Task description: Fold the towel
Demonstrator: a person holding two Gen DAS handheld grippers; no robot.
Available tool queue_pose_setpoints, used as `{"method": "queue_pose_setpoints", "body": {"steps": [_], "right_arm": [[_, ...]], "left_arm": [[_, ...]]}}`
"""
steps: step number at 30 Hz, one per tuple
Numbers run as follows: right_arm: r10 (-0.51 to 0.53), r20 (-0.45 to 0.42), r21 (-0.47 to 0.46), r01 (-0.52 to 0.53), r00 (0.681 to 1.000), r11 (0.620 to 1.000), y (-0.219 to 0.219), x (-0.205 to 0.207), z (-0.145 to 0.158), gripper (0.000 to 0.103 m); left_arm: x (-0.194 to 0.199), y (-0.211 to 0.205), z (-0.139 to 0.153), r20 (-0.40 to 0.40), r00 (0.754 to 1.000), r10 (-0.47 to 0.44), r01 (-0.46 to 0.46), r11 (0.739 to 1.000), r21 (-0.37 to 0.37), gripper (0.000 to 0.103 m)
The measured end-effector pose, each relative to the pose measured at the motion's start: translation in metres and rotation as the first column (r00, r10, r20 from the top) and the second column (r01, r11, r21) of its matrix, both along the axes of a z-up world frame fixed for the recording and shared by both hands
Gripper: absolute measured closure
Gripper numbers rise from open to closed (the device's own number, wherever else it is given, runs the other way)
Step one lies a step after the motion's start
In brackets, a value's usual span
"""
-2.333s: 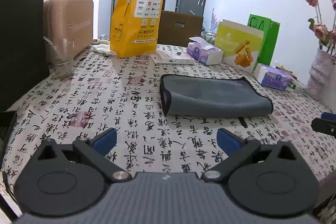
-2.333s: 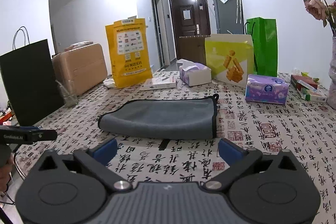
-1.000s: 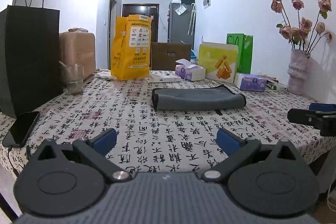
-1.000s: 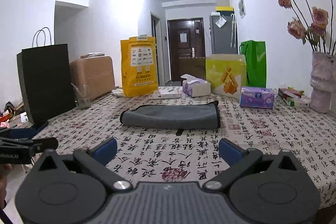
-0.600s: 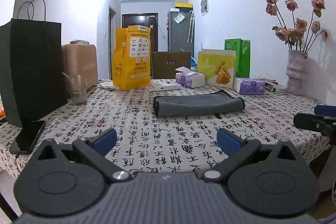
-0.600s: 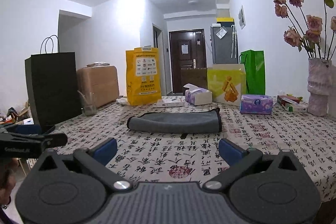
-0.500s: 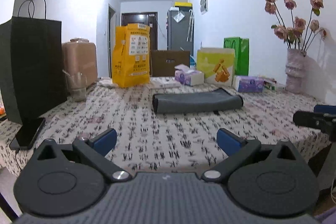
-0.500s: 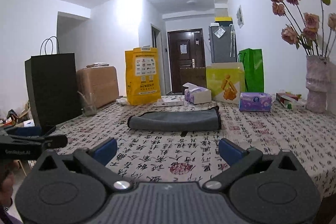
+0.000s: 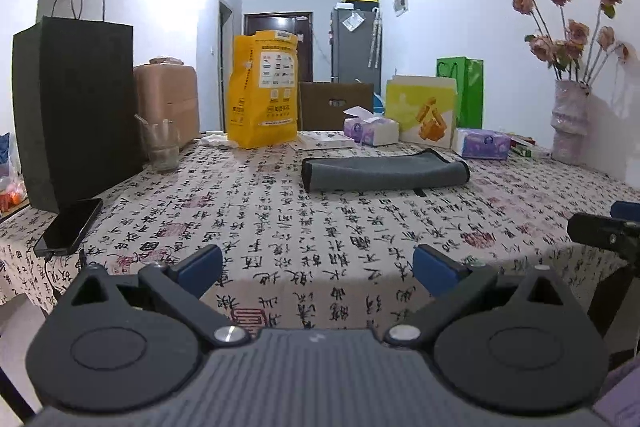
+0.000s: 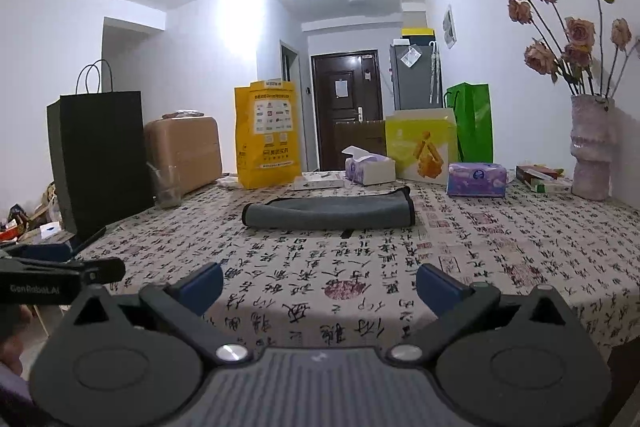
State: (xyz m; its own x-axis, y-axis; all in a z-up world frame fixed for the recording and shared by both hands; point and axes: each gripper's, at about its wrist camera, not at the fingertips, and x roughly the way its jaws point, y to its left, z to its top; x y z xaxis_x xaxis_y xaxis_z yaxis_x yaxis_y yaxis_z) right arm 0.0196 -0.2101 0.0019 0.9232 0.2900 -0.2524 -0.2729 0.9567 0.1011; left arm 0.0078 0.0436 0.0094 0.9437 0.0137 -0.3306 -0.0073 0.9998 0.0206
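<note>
Both grippers, left [image 9: 318,269] and right [image 10: 320,285], hang spread wide and empty at the near edge of a table covered in a calligraphy-printed cloth [image 9: 304,227]. Farther along it lies the folded grey towel with black trim [image 9: 384,174]. "GenRobot.AI" marks the left gripper's side.

Both grippers farther from towel [image 9: 384,174]

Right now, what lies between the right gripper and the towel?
Only bare patterned tablecloth. In the right wrist view nothing sits between the open right gripper and the folded grey towel; the towel's small black tag lies at its near edge.
</note>
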Motion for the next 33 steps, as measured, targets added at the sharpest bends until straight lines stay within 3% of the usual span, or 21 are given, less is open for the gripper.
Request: {"method": "queue_pose_setpoints", "body": {"steps": [7,33], "right_arm": [[-0.003,-0.009,0.007,0.003,1.0,1.0,-0.005,-0.015,-0.001,0.0],[-0.022,-0.04,0.008,0.022,0.999,1.0,-0.007,-0.008,-0.004,0.0]], "left_arm": [[-0.009,-0.01,-0.003,-0.003,1.0,-0.021,0.021,1.0,0.006,0.0],[-0.006,-0.011,-0.002,-0.002,0.999,-0.037,0.037,0.999,0.01,0.0]]}}
